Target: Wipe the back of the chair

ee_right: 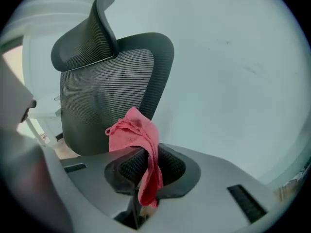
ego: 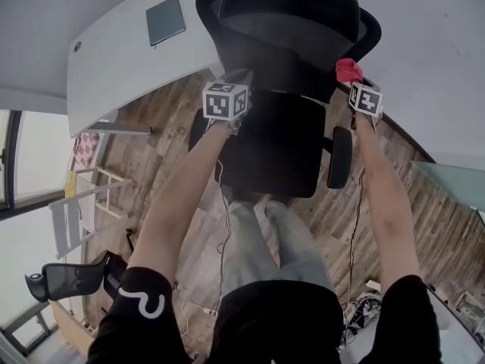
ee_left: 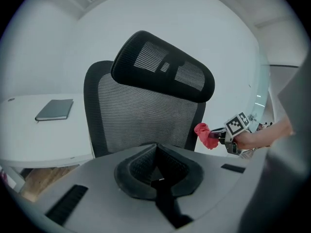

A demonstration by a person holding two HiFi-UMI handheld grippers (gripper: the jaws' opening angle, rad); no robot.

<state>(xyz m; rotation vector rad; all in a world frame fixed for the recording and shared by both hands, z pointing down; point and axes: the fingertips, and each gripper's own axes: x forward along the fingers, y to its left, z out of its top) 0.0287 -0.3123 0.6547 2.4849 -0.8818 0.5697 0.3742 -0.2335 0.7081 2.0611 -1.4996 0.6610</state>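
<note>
My right tool (ee_right: 142, 188) is clamped on a red cloth (ee_right: 135, 132), which bunches above its jaws, just beside the right edge of the chair (ee_left: 141, 118) back. My left tool (ee_left: 156, 176) is closed on nothing and faces the mesh backrest. Beyond, a dark notebook (ee_left: 54, 109) lies on the white bench (ee_left: 29, 135).

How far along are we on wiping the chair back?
Done: the red cloth is clamped in the right gripper. In hand: the cloth is held up beside the edge of the chair's mesh backrest; whether it touches can't be told. The left gripper is shut on nothing, facing the backrest. Left: the wiping itself, across the mesh.
</note>
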